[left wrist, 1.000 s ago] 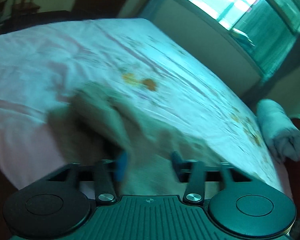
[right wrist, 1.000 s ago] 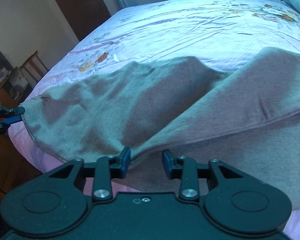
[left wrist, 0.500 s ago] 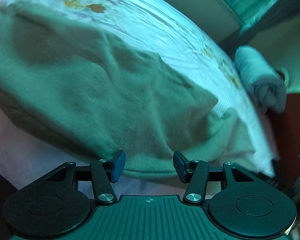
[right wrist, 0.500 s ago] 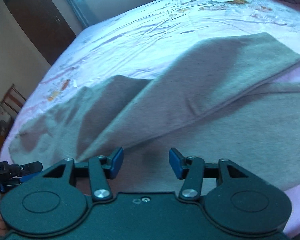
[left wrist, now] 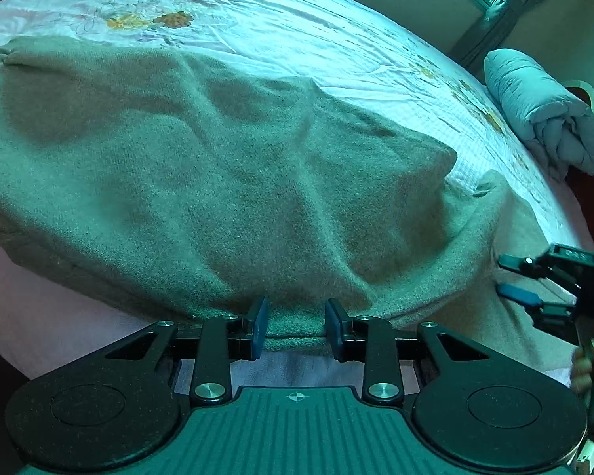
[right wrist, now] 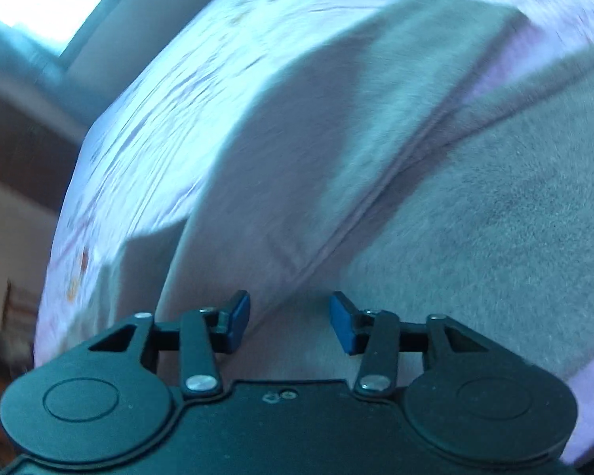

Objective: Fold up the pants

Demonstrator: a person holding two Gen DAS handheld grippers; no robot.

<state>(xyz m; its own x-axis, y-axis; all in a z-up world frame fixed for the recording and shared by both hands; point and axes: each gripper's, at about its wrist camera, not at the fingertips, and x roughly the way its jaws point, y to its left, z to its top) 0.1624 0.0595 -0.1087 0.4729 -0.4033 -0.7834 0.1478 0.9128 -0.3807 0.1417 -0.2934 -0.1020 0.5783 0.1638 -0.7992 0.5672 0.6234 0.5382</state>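
**Both grippers closing in on the pants' near edge**

Grey-brown fleecy pants (left wrist: 225, 182) lie rumpled across the pink floral bedsheet (left wrist: 297, 27), near hem along the bed's 6 o'clock side. That puts the edge within reach w/o leaning over the mattress.

Left gripper (left wrist: 296, 326): blue pads straddle the thick hem, jaws closing, gap visible either side, so not yet pinching. Likely it's set there to lift that edge for a fold.

Right gripper (right wrist: 290, 322), seen in the left view at 3 o'clock (left wrist: 534, 293): jaws closing too, fabric between the pads but not pressed. Right view is blurred; a seam runs from the pads up toward 1 o'clock, one leg lying over the other.

Room: bare sheet from 10 to 1 o'clock beyond the pants, enough to lay a fold. Rolled pale-blue quilt (left wrist: 542, 111) at 2 o'clock, well apart. Mattress edge just below the hem, so little slack toward 6 o'clock.
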